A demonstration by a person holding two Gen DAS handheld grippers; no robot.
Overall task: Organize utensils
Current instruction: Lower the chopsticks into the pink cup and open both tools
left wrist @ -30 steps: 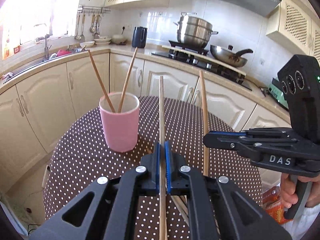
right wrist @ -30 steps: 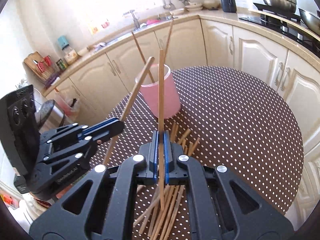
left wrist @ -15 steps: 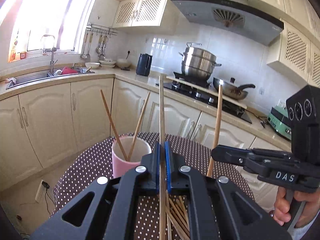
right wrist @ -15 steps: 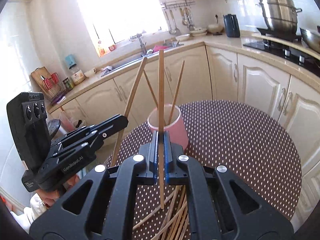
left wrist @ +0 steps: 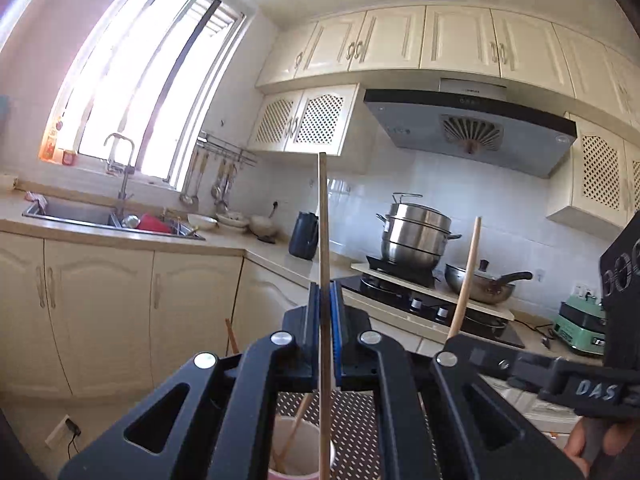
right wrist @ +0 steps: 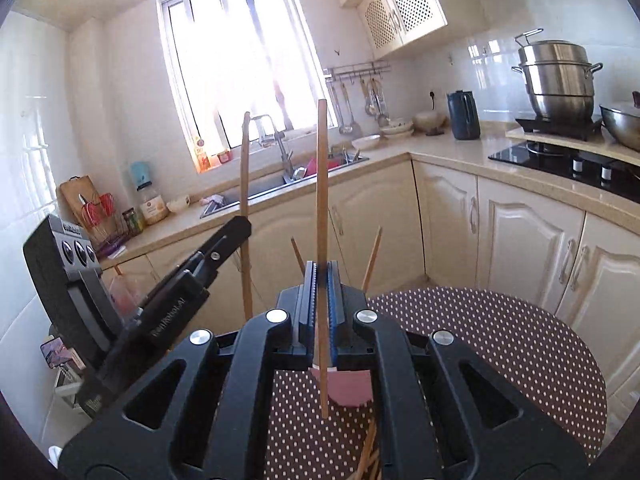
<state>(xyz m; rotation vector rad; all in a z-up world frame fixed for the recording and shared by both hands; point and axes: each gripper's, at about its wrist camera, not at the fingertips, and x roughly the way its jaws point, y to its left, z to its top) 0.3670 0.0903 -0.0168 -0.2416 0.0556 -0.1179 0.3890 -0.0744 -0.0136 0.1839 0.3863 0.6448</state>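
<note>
We are gripping one chopstick (left wrist: 324,240) upright in our left gripper (left wrist: 325,312), its long axis vertical, above the pink cup (left wrist: 298,450). Our right gripper (right wrist: 321,300) is clamping another chopstick (right wrist: 321,184) upright, beyond the loose chopsticks (right wrist: 370,456) lying below it.

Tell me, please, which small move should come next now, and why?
Probably lower the left gripper so its chopstick slides into the pink cup. The jaws are shut on the stick, which stands upright with its lower end already over the cup's mouth, where two chopsticks already lean.
</note>
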